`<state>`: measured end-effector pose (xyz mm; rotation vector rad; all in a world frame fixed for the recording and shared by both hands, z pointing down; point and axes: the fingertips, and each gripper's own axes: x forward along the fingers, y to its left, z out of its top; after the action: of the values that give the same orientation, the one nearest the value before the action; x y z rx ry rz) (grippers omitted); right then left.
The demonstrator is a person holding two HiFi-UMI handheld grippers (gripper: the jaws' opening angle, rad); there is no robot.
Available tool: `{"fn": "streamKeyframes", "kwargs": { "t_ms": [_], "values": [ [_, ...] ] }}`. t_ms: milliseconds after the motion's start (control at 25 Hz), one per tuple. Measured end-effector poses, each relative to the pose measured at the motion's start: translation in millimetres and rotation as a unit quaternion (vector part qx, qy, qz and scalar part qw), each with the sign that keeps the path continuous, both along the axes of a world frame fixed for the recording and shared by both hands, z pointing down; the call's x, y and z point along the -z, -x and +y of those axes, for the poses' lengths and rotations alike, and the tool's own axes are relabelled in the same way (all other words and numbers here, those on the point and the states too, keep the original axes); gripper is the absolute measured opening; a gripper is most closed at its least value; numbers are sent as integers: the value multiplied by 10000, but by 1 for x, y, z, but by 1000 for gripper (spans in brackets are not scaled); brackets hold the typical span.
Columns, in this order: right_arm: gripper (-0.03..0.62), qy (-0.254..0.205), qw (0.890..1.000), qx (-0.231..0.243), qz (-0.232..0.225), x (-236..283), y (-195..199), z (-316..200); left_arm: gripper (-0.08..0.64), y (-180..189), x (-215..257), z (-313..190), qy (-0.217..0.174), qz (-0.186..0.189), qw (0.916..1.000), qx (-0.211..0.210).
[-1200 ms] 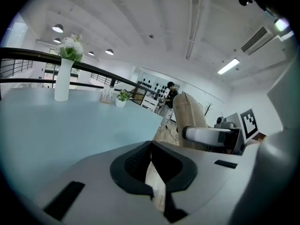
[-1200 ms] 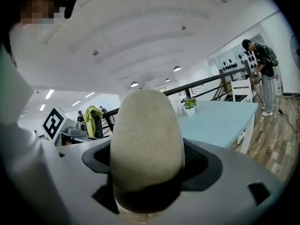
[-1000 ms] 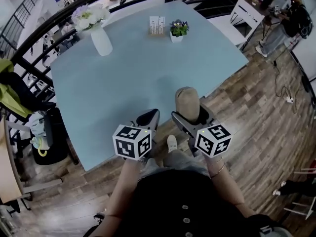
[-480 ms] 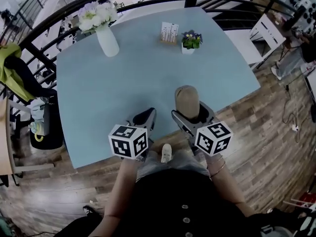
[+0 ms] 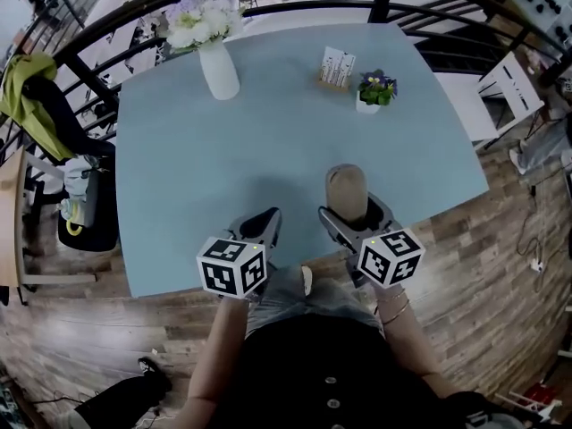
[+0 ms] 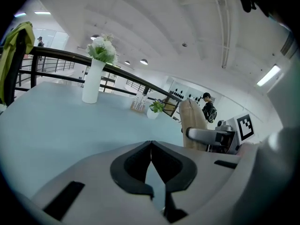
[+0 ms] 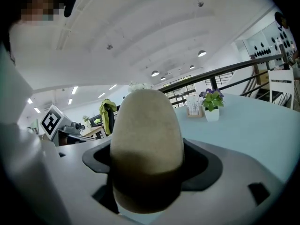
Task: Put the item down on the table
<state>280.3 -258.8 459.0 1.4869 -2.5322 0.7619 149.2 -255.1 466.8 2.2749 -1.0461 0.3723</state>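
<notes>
The right gripper is closed on a tan, matte, egg-shaped item, which is held upright between the two jaws with its rounded top standing clear above them. In the right gripper view the item is seen to fill the gap between the jaws completely.

The left gripper is held empty, its jaws brought together so that the tips meet with nothing between them. Both grippers are placed over the near edge of the pale blue, square table, the item just inside that edge.

Whether the base of the item already touches the table surface cannot be made out, since it is hidden by the jaws; it is possibly just above it.

The task is judged as not yet finished: the item has been brought to the table but not released. What is left is lowering, opening of the jaws and withdrawal.

At the table's far edge a white vase of pale flowers, a small card holder and a little potted plant are set well apart from the item.
</notes>
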Motion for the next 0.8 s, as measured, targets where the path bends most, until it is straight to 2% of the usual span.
{"fn": "streamKeyframes", "kwargs": {
  "t_ms": [360, 680, 800],
  "values": [
    [407, 53, 9994, 336, 109, -3, 37, -23, 18, 19, -3, -21, 37, 98, 9999, 64],
    [407, 36, 9954, 765, 584, -1, 66, -49, 18, 42, -8, -34, 171, 130, 9998, -17],
    [408, 159, 9928, 990, 662, -9, 73, -59, 18, 46, -14, -36, 258, 151, 9995, -122]
  ]
}}
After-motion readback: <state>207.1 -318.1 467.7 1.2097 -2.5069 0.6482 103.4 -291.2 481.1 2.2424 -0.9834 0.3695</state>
